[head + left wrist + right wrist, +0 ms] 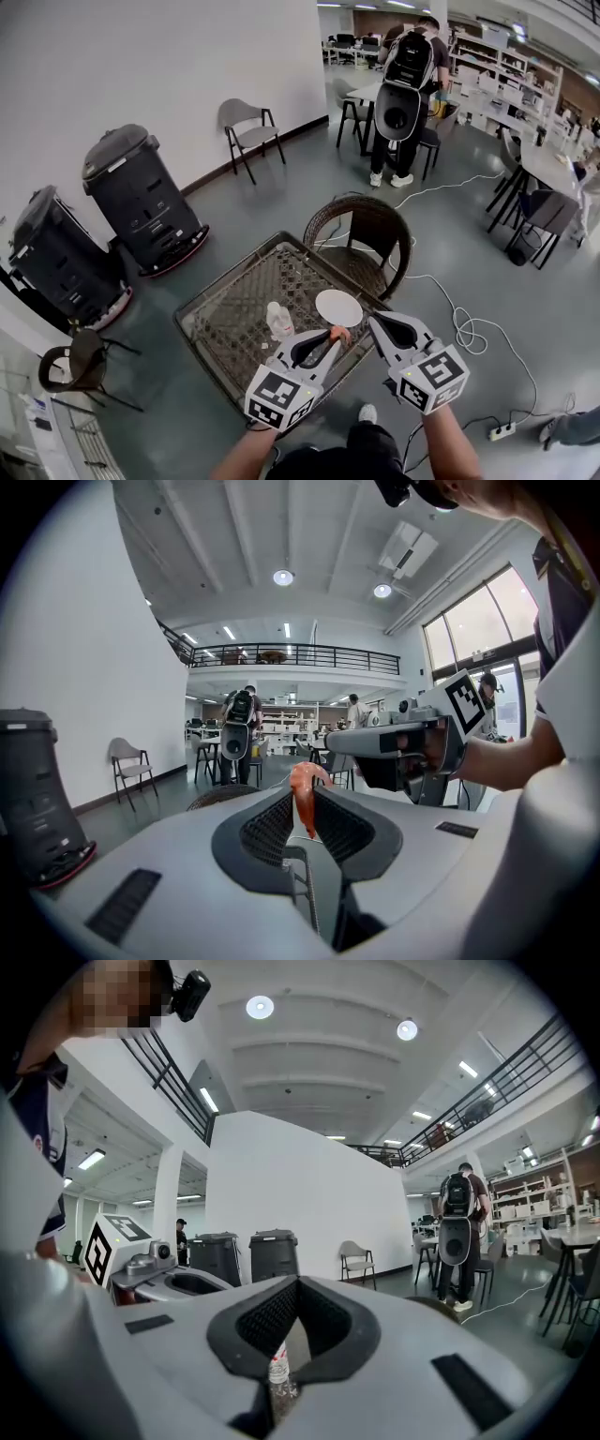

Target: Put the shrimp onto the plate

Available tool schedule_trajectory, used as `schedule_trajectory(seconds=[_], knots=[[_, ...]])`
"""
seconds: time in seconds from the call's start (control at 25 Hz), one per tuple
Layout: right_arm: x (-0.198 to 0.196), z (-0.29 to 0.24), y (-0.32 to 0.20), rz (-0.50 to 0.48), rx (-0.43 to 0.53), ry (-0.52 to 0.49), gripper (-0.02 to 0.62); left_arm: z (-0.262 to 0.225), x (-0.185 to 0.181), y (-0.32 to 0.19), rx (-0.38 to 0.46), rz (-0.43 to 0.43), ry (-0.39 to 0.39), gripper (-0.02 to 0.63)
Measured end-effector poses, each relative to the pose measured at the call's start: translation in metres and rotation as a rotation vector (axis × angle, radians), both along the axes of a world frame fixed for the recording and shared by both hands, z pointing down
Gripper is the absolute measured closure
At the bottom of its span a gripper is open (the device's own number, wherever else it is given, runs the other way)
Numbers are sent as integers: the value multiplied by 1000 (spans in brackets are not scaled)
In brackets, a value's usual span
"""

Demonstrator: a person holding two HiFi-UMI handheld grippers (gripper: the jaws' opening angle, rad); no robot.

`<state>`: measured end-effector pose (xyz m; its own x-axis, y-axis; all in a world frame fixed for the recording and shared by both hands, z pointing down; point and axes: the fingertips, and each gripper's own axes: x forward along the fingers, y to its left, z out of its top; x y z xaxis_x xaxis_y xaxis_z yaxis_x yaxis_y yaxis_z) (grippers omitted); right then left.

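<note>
An orange shrimp (338,333) is pinched in my left gripper (332,340), which is shut on it above the table's near edge. In the left gripper view the shrimp (302,799) stands upright between the dark pads. The white round plate (338,307) lies on the table just beyond the shrimp and holds nothing. My right gripper (374,322) hovers to the right of the plate with its jaws shut and nothing between them. The right gripper view shows its tips (298,1284) meeting.
A clear plastic bottle (278,322) stands on the wicker-patterned table (234,309), left of the plate. A wicker chair (361,239) is at the table's far side. Two dark bins (141,197) stand by the wall. A person (408,89) stands far off. Cables (464,328) run over the floor.
</note>
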<state>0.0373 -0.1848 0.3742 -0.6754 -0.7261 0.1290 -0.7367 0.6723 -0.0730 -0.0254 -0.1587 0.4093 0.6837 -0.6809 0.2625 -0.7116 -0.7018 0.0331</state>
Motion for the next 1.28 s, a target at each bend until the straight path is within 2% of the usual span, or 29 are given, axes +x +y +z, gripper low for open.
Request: schedule_trajectory(seconds=[0.36,0.64,0.88,1.28], knots=[[22,-7,-51,-150,-3,-50,591,0,19,-42,-22,-157,-54,535],[39,-1,-76,-227,-11,-63,591,6,27,-68,-28,-254,-68,535],[35,12,-94,-251,-41,-54,591,17,22,-89,-49,-279,-74,535],[22,63,-126,-163,-98,56,591,54,13,-128,-115,-227,-71,535]])
